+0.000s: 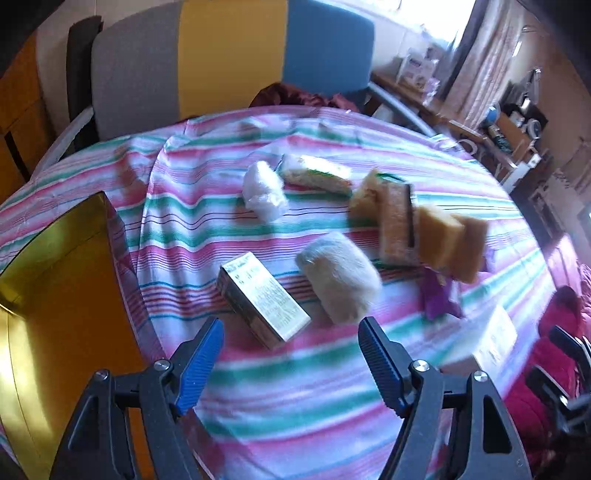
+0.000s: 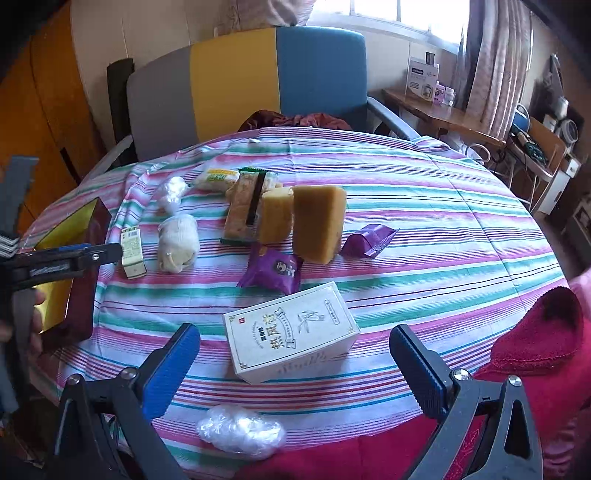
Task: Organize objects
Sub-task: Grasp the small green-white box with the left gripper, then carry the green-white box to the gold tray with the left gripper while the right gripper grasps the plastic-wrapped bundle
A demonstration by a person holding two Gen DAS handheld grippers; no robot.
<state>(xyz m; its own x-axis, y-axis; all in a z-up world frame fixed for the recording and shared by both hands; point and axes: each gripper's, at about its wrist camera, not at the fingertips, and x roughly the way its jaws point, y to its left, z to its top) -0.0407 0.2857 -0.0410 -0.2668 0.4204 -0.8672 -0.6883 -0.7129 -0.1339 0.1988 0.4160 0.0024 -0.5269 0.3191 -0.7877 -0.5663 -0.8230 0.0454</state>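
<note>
Currently both empty: left gripper spread above small carton; right gripper spread around white box. Descend squarely, then close across narrow sides.

Behind the table stands a chair whose back has a grey, a yellow and a blue panel, and a dark red cloth lies on its seat. At the right, under a bright window with a pale curtain, a wooden desk carries a white box and some small things too blurred to tell. An orange wooden cabinet fills the left side.
</note>
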